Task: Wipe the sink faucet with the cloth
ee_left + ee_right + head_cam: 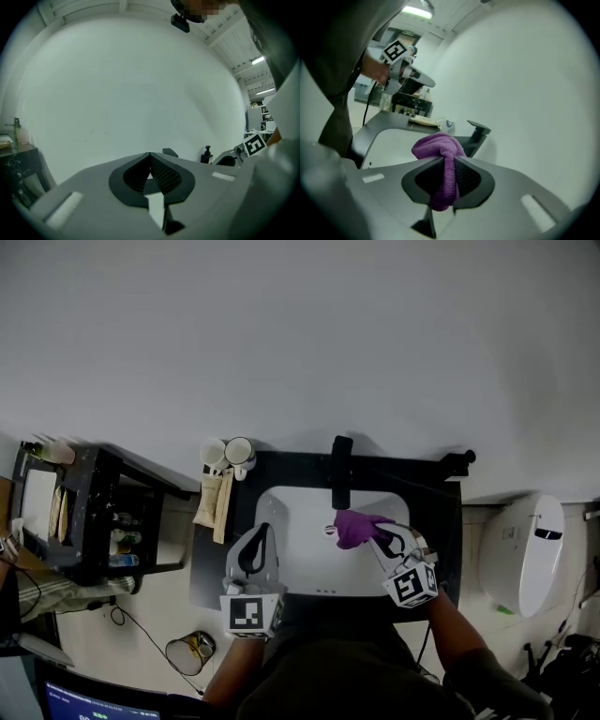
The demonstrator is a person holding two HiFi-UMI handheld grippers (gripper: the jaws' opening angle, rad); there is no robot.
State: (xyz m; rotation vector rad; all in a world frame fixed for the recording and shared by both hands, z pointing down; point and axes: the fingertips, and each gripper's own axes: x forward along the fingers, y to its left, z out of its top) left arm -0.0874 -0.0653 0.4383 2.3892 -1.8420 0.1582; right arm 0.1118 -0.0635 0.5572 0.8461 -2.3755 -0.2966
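two grippers sit in your hands: your right gripper pinches the purple cloth, bunched just before the black faucet; only the head view shows it over the white sink. your left gripper, jaws together and empty, hangs at the sink's left edge. two mugs stand behind, a toilet to your right

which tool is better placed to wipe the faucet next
Right, I'd judge. The right tool is shut on the purple cloth, which it holds just in front of the black faucet. The left tool is shut with nothing in it and sits farther off to the faucet's left.
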